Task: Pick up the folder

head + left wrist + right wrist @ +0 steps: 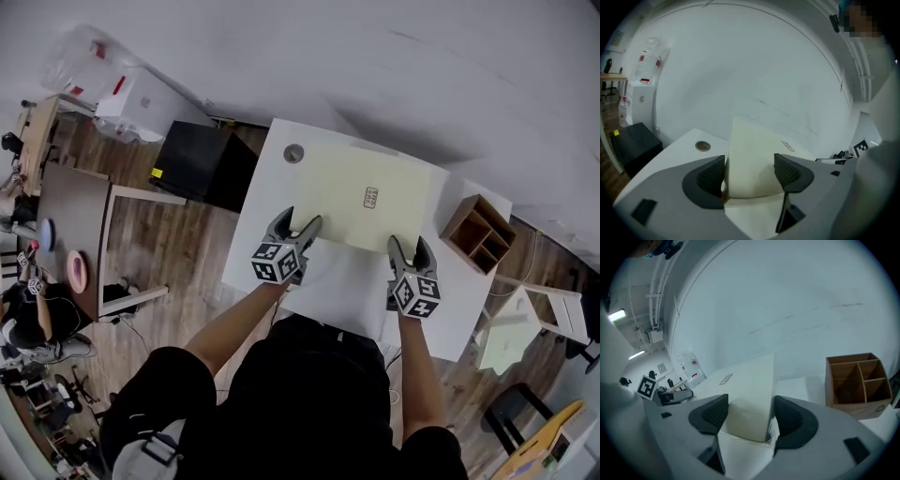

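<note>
A cream folder (356, 183) with a small label lies over the middle of the white table (251, 246). My left gripper (300, 221) is at its near left corner and my right gripper (412, 242) at its near right corner. In the left gripper view the folder (750, 150) fills the gap between the jaws of the left gripper (750, 164) and touches both pads. The right gripper view shows the same: the folder (750, 380) sits wedged in the right gripper (750, 406). The folder's far corners appear raised a little off the table.
A wooden compartment box (478, 232) (858, 383) stands at the table's right end. A round cable hole (293, 154) (702, 146) sits at the far left corner. A black cabinet (202, 164) stands left of the table and a brown table (70, 206) further left. The wall runs behind.
</note>
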The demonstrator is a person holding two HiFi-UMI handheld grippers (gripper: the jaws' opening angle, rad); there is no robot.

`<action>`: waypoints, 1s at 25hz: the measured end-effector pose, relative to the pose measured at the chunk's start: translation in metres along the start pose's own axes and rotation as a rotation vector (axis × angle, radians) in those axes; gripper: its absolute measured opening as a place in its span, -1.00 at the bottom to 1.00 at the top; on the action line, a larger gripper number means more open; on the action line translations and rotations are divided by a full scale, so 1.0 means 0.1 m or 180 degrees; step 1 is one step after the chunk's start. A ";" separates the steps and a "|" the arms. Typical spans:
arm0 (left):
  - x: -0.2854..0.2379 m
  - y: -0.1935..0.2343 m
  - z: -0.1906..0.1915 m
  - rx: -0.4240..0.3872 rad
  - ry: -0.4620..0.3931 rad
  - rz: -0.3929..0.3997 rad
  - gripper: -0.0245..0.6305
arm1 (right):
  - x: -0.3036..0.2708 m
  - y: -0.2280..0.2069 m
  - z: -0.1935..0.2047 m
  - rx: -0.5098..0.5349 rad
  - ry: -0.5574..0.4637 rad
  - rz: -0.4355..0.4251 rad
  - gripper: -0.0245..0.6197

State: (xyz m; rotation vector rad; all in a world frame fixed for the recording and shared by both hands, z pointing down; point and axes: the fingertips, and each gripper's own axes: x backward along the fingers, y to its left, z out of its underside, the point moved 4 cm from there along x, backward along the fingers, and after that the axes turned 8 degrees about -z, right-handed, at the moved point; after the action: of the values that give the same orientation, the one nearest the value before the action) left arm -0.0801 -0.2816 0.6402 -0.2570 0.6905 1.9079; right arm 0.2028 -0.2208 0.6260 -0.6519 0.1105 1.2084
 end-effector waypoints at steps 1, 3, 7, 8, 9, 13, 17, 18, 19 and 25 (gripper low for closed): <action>0.09 -0.02 -0.04 -0.0015 -0.0055 0.0004 0.11 | 0.06 0.06 -0.03 0.0035 -0.0046 -0.0010 0.05; 0.26 -0.07 -0.13 -0.0043 -0.0183 0.0018 0.11 | 0.20 0.20 -0.12 0.0122 -0.0156 -0.0029 0.05; 0.68 -0.12 -0.28 -0.0079 -0.0445 0.0028 0.11 | 0.48 0.54 -0.28 0.0304 -0.0392 -0.0067 0.05; 0.81 -0.11 -0.32 -0.0078 -0.0495 0.0026 0.11 | 0.55 0.65 -0.31 0.0349 -0.0446 -0.0079 0.05; 0.93 -0.10 -0.34 -0.0075 -0.0543 0.0028 0.11 | 0.62 0.76 -0.33 0.0398 -0.0498 -0.0090 0.05; 1.50 -0.11 -0.45 -0.0080 -0.0798 0.0016 0.11 | 0.94 1.20 -0.41 0.0607 -0.0699 -0.0178 0.05; 2.08 -0.10 -0.55 -0.0120 -0.1043 -0.0035 0.11 | 1.24 1.62 -0.45 0.0718 -0.0891 -0.0313 0.05; 2.22 -0.10 -0.57 -0.0136 -0.1102 -0.0035 0.11 | 1.32 1.72 -0.45 0.0744 -0.0942 -0.0343 0.05; 2.36 -0.10 -0.59 -0.0155 -0.1164 -0.0033 0.11 | 1.40 1.83 -0.45 0.0772 -0.0994 -0.0372 0.05; 3.17 -0.13 -0.64 -0.0273 -0.1499 -0.0045 0.11 | 1.88 2.37 -0.40 0.0921 -0.1276 -0.0513 0.05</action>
State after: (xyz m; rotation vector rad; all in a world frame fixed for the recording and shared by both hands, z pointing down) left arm -0.2146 -0.0711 0.4349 0.1346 0.2901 1.8908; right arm 0.0715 -0.0382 0.4191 -0.1559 -0.1013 1.1181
